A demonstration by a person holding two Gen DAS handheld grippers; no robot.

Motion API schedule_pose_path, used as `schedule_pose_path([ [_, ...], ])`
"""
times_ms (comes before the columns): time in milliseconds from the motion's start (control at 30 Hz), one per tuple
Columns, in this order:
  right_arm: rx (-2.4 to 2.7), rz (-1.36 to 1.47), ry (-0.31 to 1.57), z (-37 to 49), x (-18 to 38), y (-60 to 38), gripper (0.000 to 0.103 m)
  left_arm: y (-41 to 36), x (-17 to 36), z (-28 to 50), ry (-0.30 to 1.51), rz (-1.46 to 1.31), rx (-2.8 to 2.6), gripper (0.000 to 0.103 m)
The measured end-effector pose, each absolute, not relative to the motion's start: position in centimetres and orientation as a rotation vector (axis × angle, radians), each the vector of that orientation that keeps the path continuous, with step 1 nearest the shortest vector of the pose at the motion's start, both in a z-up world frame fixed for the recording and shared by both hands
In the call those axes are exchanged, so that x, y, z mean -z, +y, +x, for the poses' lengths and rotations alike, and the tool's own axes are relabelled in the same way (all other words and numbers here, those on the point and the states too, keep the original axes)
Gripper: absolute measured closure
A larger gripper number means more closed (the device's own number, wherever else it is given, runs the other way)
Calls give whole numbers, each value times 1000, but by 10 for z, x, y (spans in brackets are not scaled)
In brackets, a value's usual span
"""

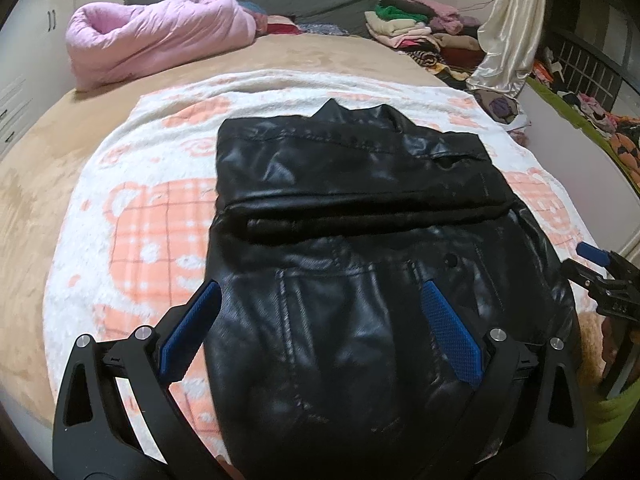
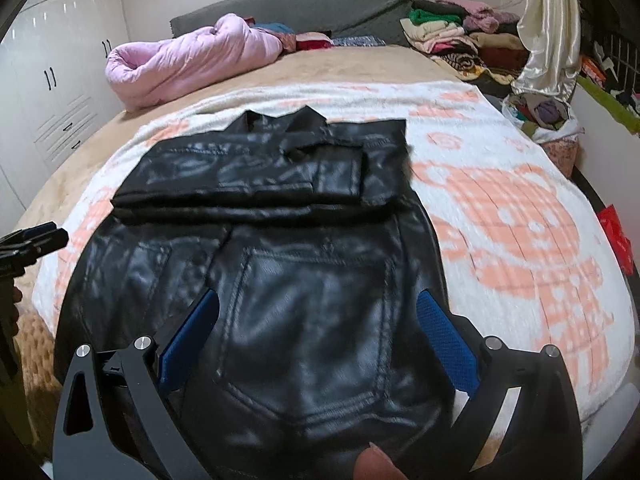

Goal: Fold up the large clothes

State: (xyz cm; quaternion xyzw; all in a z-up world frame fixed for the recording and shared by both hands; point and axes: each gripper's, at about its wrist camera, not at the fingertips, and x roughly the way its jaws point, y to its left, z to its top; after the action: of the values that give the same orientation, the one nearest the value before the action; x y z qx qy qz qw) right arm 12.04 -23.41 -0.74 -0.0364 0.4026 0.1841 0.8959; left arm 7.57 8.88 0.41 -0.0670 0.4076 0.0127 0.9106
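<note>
Two gripper units, left gripper [image 1: 320,300] and right gripper [image 2: 318,312], gape over one black jacket [image 1: 360,216]

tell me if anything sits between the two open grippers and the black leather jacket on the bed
Nothing visible does. The left gripper and the right gripper both hang open right over the near hem of the black leather jacket, with only jacket between their fingers. The pink quilt and clothes pile lie far behind.
</note>
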Motion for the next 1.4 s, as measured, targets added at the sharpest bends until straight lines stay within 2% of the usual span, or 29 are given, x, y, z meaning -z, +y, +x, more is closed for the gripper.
schedule_pose_path([
  [833, -304, -114, 1046, 91, 73, -287, 4, 115, 36, 36, 946, -163, -110, 10],
  [1300, -407, -27, 1172, 76, 96, -307, 4, 129, 52, 17, 1000, -165, -141, 10],
  [1333, -416, -27, 1176, 74, 96, -306, 5, 131, 54, 15, 1008, -165, -145, 10],
  [1400, -452, -29, 1177, 67, 96, -307, 21, 133, 58, 11, 1023, -166, -151, 10],
])
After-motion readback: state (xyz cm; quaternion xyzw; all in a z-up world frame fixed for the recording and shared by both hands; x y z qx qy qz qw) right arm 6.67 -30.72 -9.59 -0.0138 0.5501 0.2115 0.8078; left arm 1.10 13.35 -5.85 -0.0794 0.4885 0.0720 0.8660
